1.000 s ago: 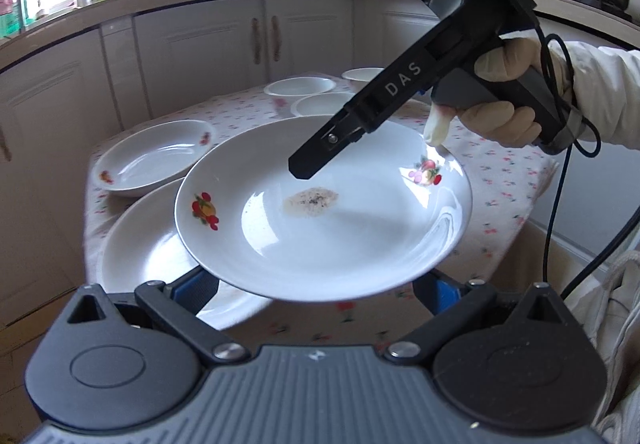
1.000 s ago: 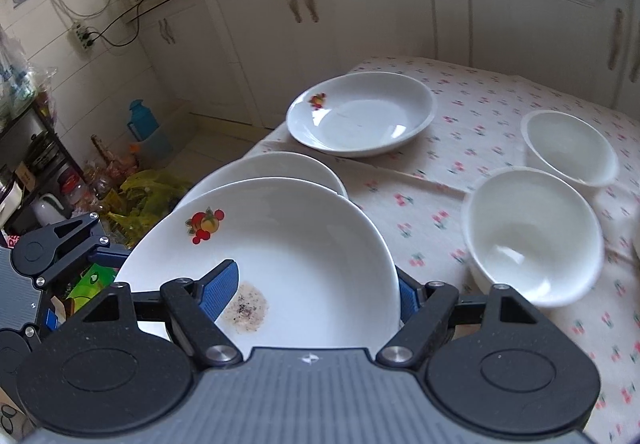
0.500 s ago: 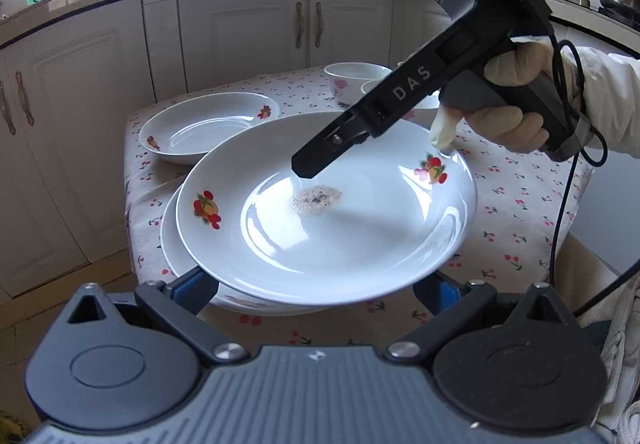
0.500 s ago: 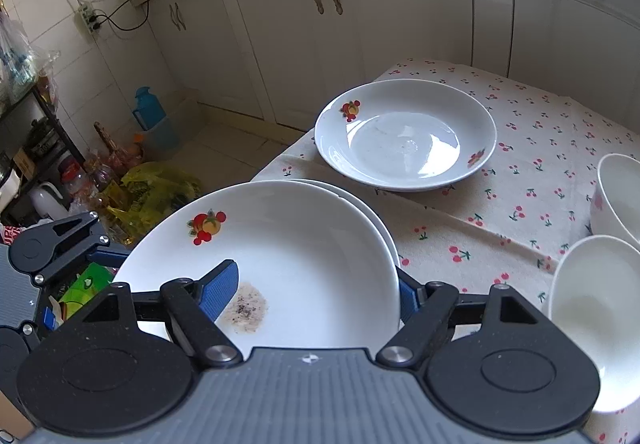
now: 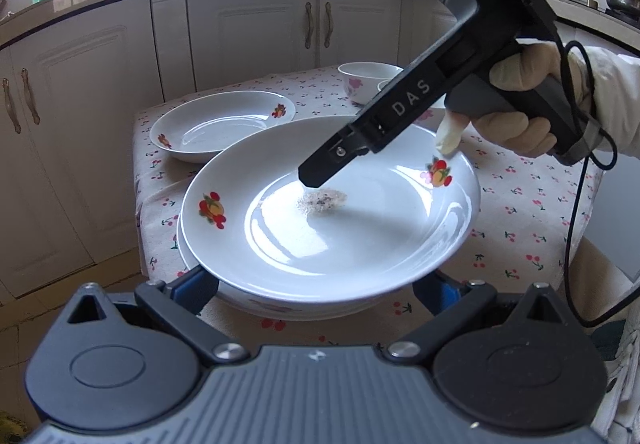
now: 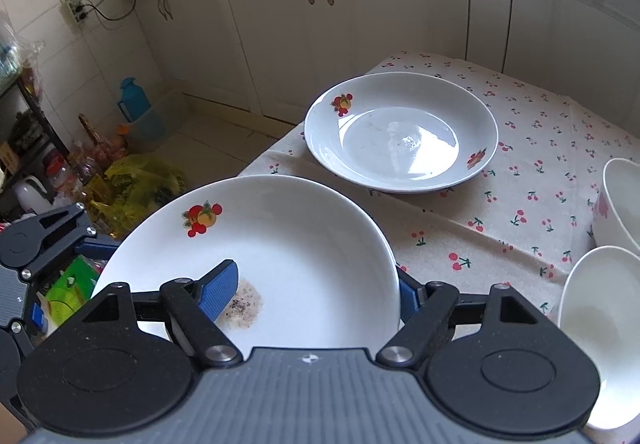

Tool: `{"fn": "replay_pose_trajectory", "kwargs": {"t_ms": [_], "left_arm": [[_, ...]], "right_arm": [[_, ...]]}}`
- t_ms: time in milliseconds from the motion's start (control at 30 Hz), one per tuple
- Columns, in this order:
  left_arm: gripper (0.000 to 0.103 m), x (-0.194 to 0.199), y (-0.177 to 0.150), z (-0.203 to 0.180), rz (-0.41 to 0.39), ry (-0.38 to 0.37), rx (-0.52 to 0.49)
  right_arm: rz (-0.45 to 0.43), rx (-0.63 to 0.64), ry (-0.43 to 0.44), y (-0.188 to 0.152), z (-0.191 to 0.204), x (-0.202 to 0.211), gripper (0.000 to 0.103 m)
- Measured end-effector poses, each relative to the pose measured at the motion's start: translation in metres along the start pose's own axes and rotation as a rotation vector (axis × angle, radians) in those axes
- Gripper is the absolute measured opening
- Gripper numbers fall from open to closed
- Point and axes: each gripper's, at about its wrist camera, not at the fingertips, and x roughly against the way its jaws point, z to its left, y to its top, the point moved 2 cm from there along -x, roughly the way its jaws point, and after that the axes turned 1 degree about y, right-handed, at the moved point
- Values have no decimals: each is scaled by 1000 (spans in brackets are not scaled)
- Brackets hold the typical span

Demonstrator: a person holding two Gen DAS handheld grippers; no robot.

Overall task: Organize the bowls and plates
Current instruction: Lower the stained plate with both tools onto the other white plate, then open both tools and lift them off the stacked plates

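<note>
A white plate with fruit decals and a small crumb stain (image 5: 332,211) hangs over a second plate (image 5: 280,308) on the cherry-print tablecloth. My right gripper (image 6: 316,284) is shut on this plate's rim, one blue pad (image 6: 220,290) inside it and the other under its edge; it also shows in the left wrist view (image 5: 324,173). My left gripper (image 5: 316,284) is open, its fingers spread under the plate's near edge. A third decal plate (image 5: 222,125) (image 6: 400,131) lies further back. White bowls (image 6: 600,332) stand on the right.
The table's left edge (image 5: 140,195) drops to the floor beside white cabinets (image 5: 256,31). A yellow bag and clutter (image 6: 132,183) lie on the floor. A bowl (image 5: 368,81) stands at the table's far side. The right hand's cable (image 5: 576,228) hangs at the right.
Both grippers and the held plate have shifted left along the table, over the lower plate. The back plate and bowls now sit further right in both views.
</note>
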Motion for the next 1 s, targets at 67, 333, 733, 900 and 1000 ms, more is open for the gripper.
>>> {"fn": "replay_pose_trajectory", "kwargs": {"t_ms": [67,333,733,900,1000], "left_arm": [[102,1,-1,1,1,4,3],[103,3,-1,2,-1,2,-6],[103,0,0,2,-4,-6,-17],[103,0,-2,0,-2,-5,-44],[103,0,-2,-2,-5,2,-58]], "right_arm": [[10,3,-24,0,3,0,84],[37,-6,-65,-3,8,4,84],[62,-81,-82,-7,4,15,83],[69,-115,-77,-11,0,15,83],[55,-120,-64,-12,1,19,84]]}}
